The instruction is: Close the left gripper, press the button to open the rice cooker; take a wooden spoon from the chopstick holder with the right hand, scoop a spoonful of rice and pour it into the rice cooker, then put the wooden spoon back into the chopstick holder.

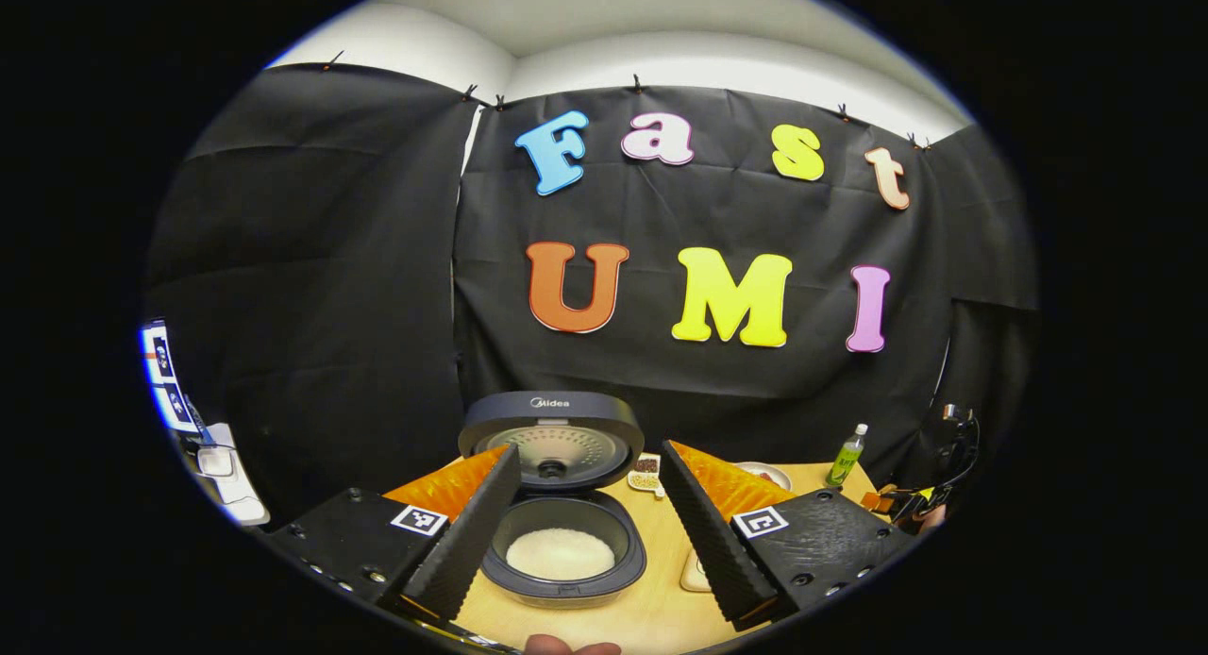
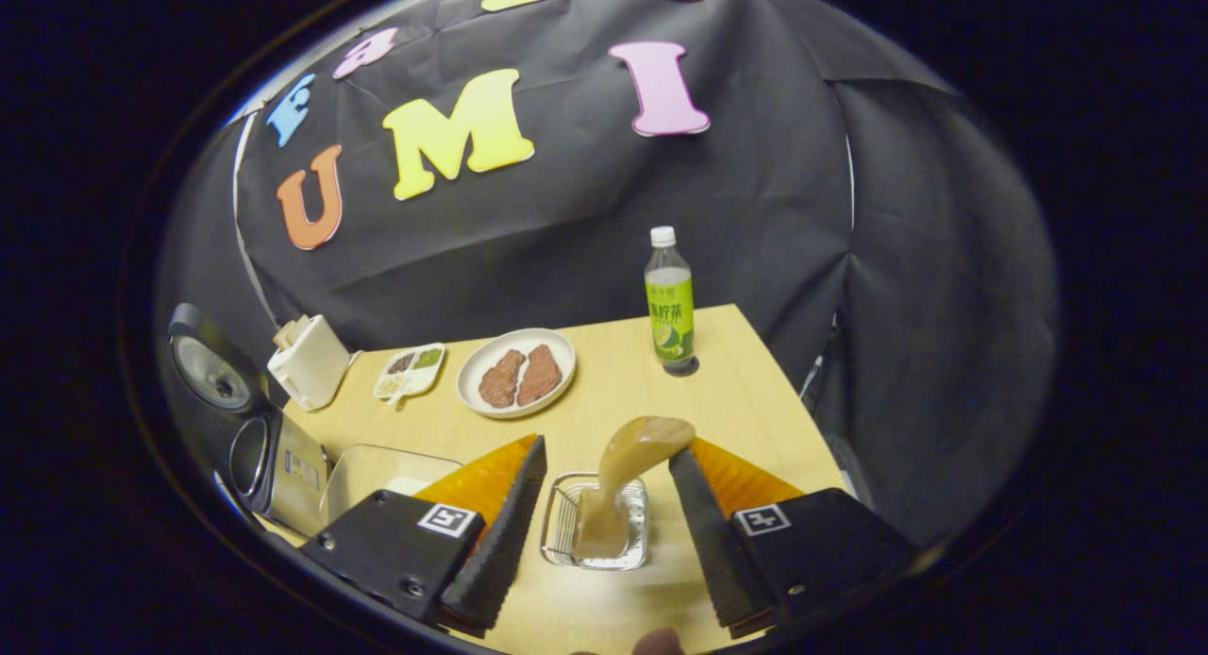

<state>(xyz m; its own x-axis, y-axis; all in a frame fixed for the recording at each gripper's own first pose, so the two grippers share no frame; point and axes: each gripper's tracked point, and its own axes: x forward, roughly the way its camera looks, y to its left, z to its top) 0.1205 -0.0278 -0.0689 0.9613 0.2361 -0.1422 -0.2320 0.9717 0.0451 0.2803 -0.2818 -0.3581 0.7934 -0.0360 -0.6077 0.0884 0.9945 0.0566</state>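
Here, the rice cooker (image 1: 563,504) stands lid-up with rice inside; the left gripper (image 1: 590,532) gapes, and the right gripper (image 2: 604,532), fingers apart, hovers around the wooden spoon (image 2: 623,476) standing in the chopstick holder (image 2: 595,523).

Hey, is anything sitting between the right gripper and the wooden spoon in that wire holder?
Nothing visible does. The wooden spoon stands in the chopstick holder directly ahead of the open right gripper, with bare gaps on both sides.
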